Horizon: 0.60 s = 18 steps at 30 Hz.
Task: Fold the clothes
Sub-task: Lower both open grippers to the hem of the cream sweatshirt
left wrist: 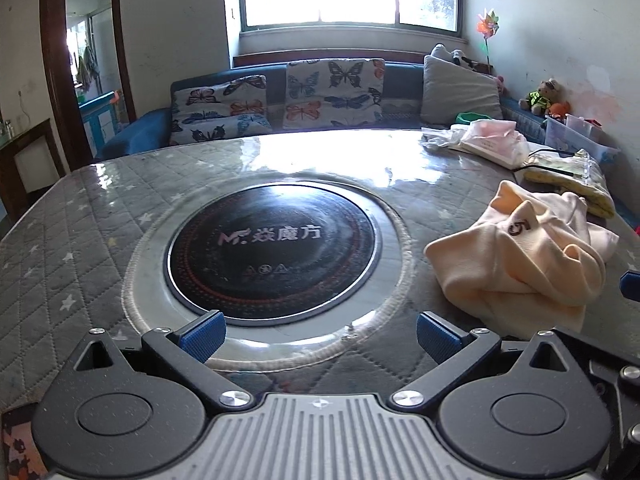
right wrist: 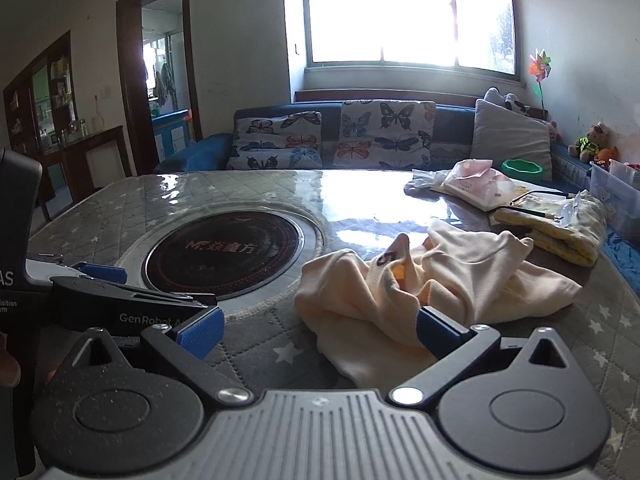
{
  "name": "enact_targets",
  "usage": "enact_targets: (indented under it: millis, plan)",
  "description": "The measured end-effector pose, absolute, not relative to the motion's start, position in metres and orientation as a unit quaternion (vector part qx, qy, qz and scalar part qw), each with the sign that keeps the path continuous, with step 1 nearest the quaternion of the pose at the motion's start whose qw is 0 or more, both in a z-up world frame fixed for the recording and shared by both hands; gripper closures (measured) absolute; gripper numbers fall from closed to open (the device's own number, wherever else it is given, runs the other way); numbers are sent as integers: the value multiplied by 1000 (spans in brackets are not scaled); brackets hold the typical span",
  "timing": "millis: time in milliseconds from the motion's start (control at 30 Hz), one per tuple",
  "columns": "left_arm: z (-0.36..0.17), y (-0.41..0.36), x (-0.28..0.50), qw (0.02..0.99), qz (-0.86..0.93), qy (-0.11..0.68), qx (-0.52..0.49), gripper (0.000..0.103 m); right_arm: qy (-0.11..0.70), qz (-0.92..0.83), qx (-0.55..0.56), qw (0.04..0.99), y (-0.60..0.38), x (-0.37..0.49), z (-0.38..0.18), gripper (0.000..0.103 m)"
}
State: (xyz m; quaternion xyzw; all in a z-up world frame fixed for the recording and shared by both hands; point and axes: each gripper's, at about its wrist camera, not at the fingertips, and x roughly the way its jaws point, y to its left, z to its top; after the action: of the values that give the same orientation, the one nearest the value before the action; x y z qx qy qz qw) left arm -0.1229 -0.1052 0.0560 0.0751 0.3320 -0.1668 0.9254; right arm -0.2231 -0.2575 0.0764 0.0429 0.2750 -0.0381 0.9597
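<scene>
Garment (right wrist: 432,292) lies crumpled, cream, a "5" showing, on table (right wrist: 120,208)

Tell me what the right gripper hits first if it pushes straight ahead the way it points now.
Most likely the crumpled cream garment. The right gripper is open, and the near edge of the cloth lies on the quilted table cover just ahead of its fingers, slightly toward the right finger. Exact depth is hard to judge through the fisheye.
</scene>
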Motion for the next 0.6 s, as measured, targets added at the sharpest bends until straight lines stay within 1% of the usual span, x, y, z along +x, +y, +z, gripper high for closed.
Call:
enact_targets:
  millis: [600]
  plan:
    - [52,-129,-123,905,-205,359,99,0,318,-64,46,945,-274,-227,67,0]
